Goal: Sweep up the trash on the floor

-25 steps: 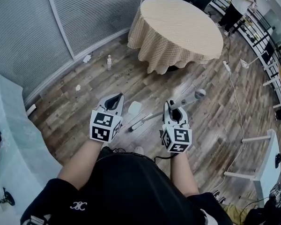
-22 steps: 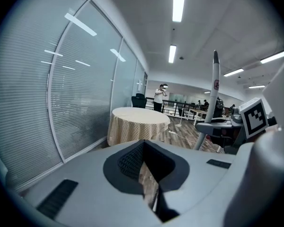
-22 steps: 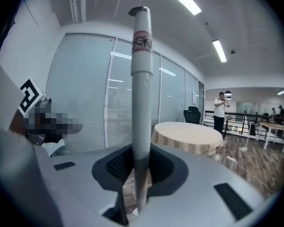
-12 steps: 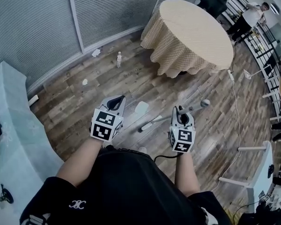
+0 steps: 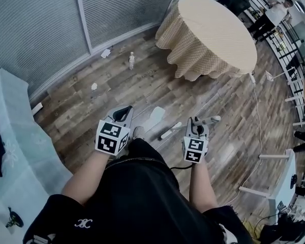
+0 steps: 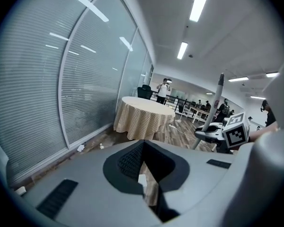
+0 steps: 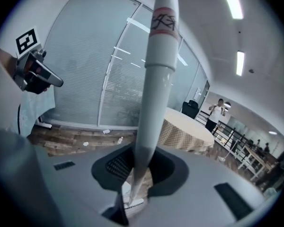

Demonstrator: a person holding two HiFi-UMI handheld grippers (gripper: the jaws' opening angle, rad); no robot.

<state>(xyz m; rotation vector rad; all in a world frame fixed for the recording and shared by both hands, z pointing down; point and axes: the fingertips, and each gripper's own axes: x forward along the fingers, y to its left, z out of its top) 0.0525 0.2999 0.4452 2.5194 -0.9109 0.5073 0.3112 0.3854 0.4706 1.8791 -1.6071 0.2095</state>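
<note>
My right gripper (image 5: 195, 122) is shut on the white handle of a broom (image 5: 208, 120). Its head (image 5: 170, 131) rests on the wooden floor just ahead of me. In the right gripper view the handle (image 7: 154, 93) rises between the jaws of that gripper (image 7: 137, 169), and the broom head (image 7: 135, 203) shows below. My left gripper (image 5: 123, 114) hangs to the left, shut with nothing in it, also seen in its own view (image 6: 143, 145). A flat white sheet (image 5: 155, 117) lies between the grippers. Crumpled paper (image 5: 106, 53), a small bottle (image 5: 131, 60) and a paper scrap (image 5: 94, 86) lie near the window wall.
A round table with a beige cloth (image 5: 213, 32) stands ahead on the right. A pale blue covered bench (image 5: 15, 136) runs along the left. A white cable (image 5: 255, 95) and white stands (image 5: 274, 156) are on the right. A person (image 5: 274, 13) stands far off. My shoe (image 5: 138, 132) is forward.
The broom head has slid right across the floor and the handle end has dropped lower. My right gripper shifted slightly right. My foot has stepped forward between the grippers.
</note>
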